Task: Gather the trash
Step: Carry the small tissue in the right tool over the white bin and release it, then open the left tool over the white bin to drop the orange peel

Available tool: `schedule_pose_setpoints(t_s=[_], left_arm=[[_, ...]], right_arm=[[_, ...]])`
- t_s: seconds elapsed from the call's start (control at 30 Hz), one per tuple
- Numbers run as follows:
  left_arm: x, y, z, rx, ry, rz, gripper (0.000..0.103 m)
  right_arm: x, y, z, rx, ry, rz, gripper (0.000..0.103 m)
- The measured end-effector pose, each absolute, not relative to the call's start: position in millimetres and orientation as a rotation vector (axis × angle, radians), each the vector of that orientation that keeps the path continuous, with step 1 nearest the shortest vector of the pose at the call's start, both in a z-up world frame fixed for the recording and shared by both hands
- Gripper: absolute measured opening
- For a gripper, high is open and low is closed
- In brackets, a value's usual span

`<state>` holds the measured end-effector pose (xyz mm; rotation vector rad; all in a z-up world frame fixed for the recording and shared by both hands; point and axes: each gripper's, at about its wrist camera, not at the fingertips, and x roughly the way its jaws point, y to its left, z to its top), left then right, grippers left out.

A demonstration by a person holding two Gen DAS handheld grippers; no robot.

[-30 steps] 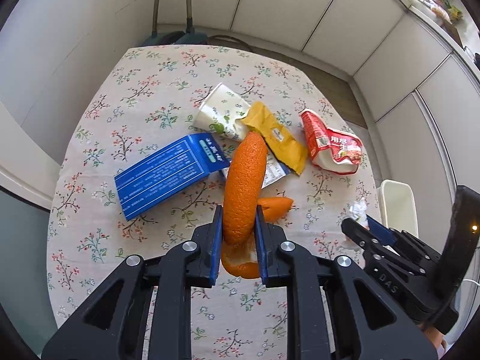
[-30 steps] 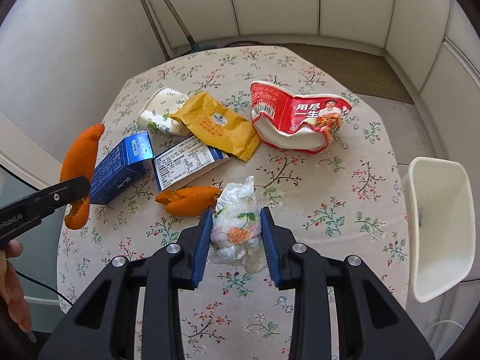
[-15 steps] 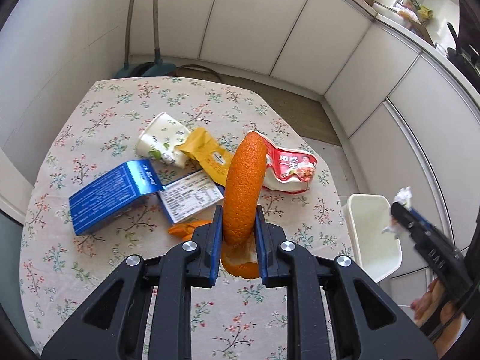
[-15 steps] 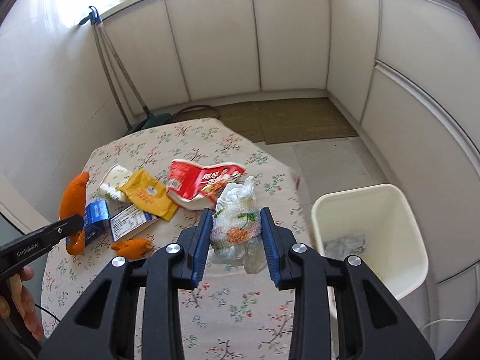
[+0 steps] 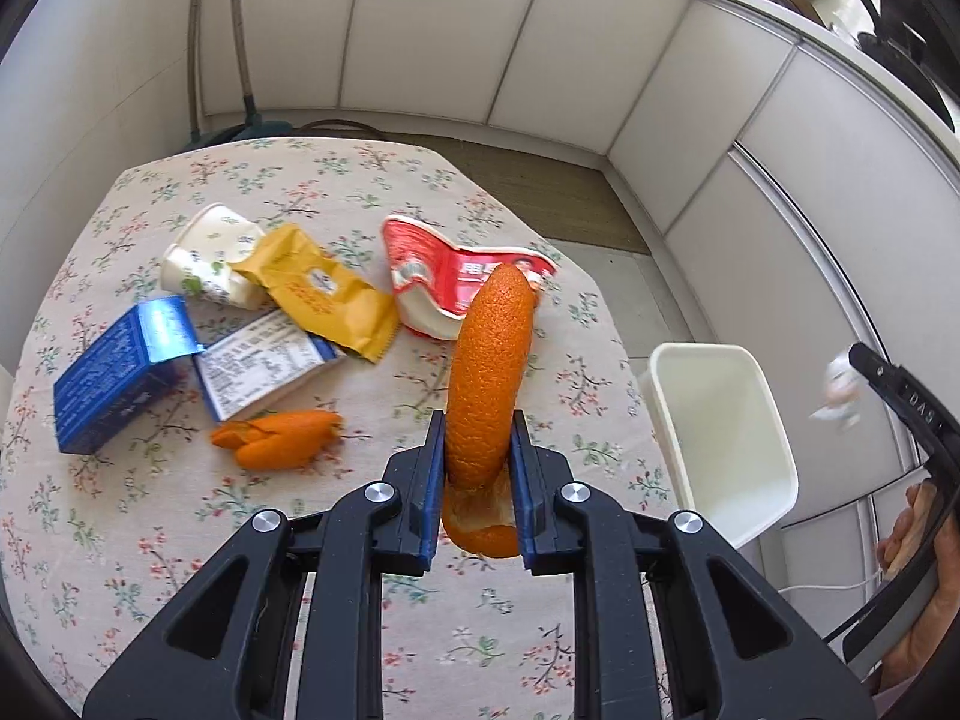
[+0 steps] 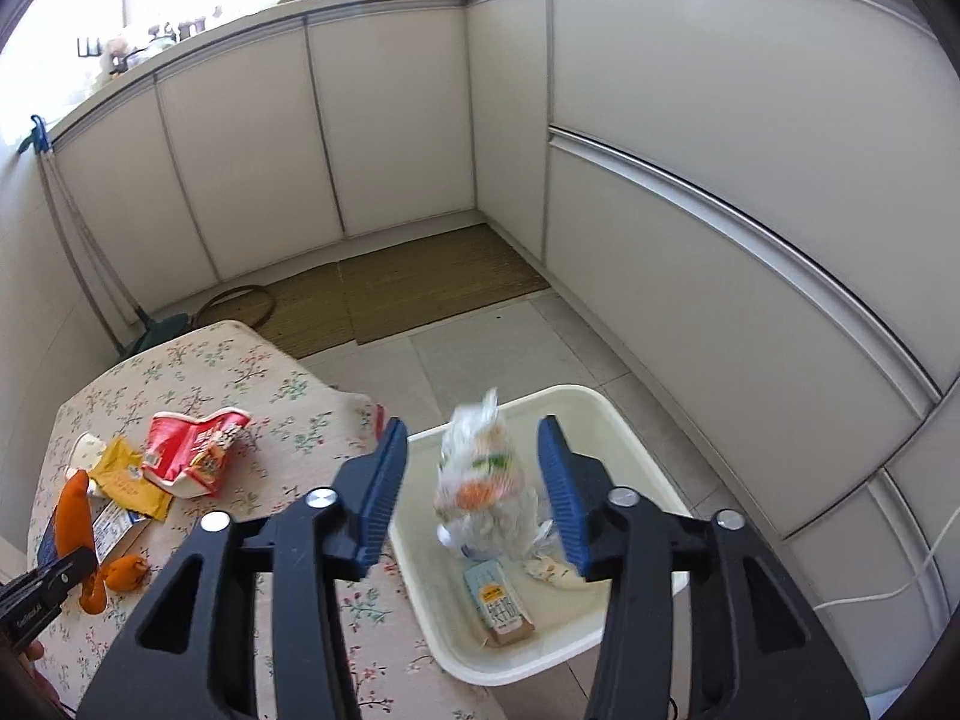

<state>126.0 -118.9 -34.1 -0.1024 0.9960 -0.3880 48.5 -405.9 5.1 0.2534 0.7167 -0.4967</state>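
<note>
My right tongs [image 6: 471, 483] spread wide, blurred plastic wrapper [image 6: 483, 489] between them above white bin [image 6: 624, 438]; left tongs [image 5: 478, 474] clamp orange peel [image 5: 489, 378], frame centre.

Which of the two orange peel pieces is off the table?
The long curved orange peel strip, clamped upright between the left gripper's blue fingers. The smaller folded orange peel piece lies on the floral tablecloth beside the blue carton.

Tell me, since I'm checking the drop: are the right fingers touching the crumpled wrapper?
Apart. The right wrist view shows the right gripper open, with bin visible on both sides between the blurred wrapper and each finger.
</note>
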Motion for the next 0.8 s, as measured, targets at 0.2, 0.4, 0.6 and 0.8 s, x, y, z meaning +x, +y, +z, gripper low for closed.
schedule_pose_setpoints(t_s=[0.2,0.4,0.6,0.8], left_arm=[[122,-157,-38,-0.106,1.001,-0.431,0.019],[117,-208,-31,-0.082,0.986,-0.503,0.019],[112,-258,-18,-0.048,0.967,-0.569,0.019],[113,-304,-6,-0.018,0.964,-0.639,0.020]], right_arm=[[26,-439,18,0.257,0.643,-0.637,0.089],[8,-471,21,0.310,0.622,-0.710,0.090],[-8,-488,24,0.354,0.612,-0.745,0.090],[-27,-506,27,0.377,0.603,-0.797,0.090]])
